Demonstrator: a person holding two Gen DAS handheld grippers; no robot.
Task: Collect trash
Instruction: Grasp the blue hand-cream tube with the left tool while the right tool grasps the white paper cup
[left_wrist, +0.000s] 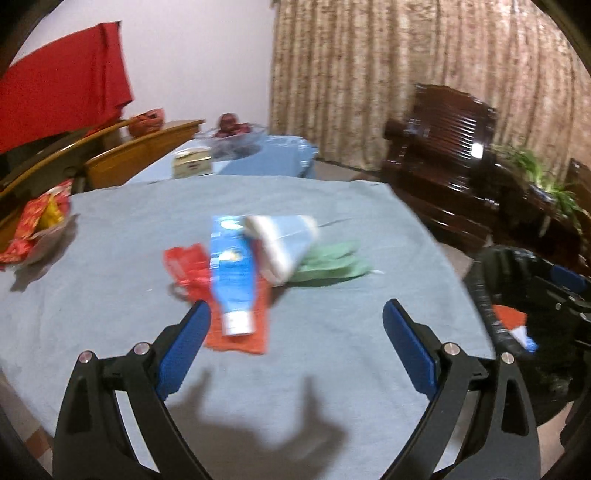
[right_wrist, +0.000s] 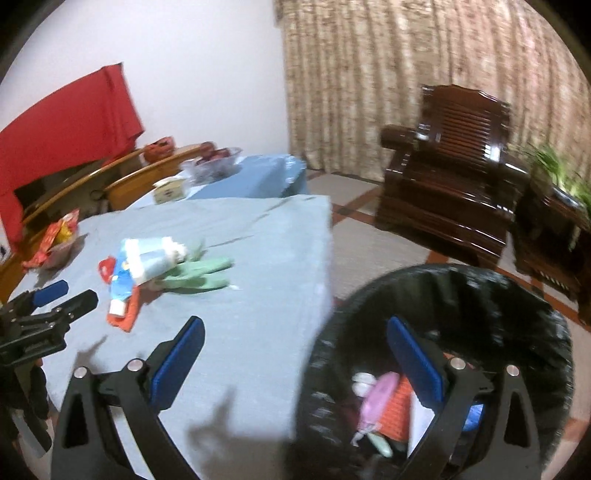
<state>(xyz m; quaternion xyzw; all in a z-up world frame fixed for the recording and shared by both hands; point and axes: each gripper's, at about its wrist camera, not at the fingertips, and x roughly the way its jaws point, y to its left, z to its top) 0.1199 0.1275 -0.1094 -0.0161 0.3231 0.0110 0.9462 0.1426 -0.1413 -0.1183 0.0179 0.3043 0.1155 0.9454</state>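
The left claw (left_wrist: 297, 317) hangs over the blue-clothed bench (left_wrist: 110, 288) with its jaws spread wide and nothing between them; just ahead of its tips lies a heap of trash, a blue-and-white tube (left_wrist: 233, 284) on an orange cloth (left_wrist: 240, 341), with a red wrapper (left_wrist: 184, 264), a pale roll (left_wrist: 282, 245) and a green glove (left_wrist: 334, 264) behind. The right claw (right_wrist: 295, 336) is likewise spread and empty, its right finger over the black-lined bin (right_wrist: 517, 306) beside the bench edge, where pink, orange and white scraps (right_wrist: 380, 398) lie just beneath.

Both wrist views downward, sharing table (left_wrist: 110, 258)
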